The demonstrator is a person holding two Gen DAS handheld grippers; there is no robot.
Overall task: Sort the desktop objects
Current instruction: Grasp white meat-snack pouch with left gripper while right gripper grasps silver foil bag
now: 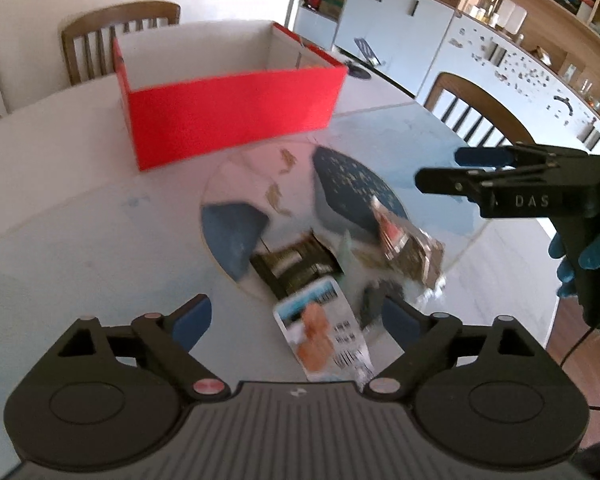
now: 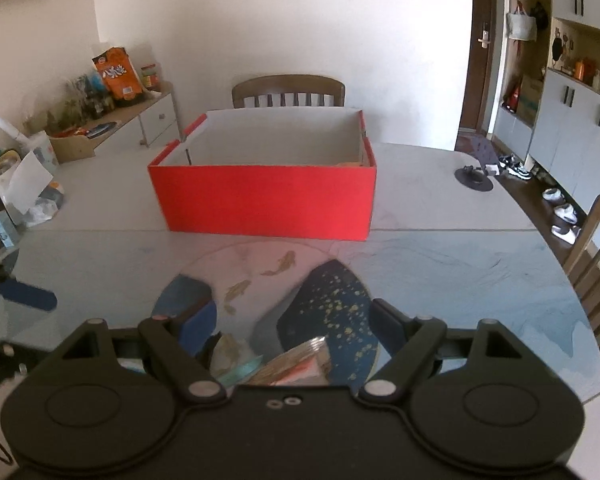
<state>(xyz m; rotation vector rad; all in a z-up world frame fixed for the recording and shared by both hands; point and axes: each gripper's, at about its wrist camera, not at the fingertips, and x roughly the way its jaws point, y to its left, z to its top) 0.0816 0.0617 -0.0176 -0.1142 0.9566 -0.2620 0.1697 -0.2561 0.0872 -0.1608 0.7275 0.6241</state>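
Note:
An open red box (image 1: 228,108) stands at the far side of the table; it also shows in the right wrist view (image 2: 264,196). Several snack packets lie on a round mat (image 1: 256,184): a white packet with an orange picture (image 1: 324,332), a dark packet (image 1: 292,264) and a shiny foil packet (image 1: 404,244). My left gripper (image 1: 296,320) is open, with the white packet between its fingers. My right gripper (image 2: 292,324) is open above the packets (image 2: 296,364) and also shows in the left wrist view (image 1: 440,168), above the mat's right side.
Wooden chairs stand behind the box (image 2: 288,90) and at the table's right (image 1: 476,112). A small dark stand (image 2: 474,176) sits at the far right of the table. Bags and clutter (image 2: 24,184) crowd the left edge. Cabinets (image 1: 400,20) line the wall.

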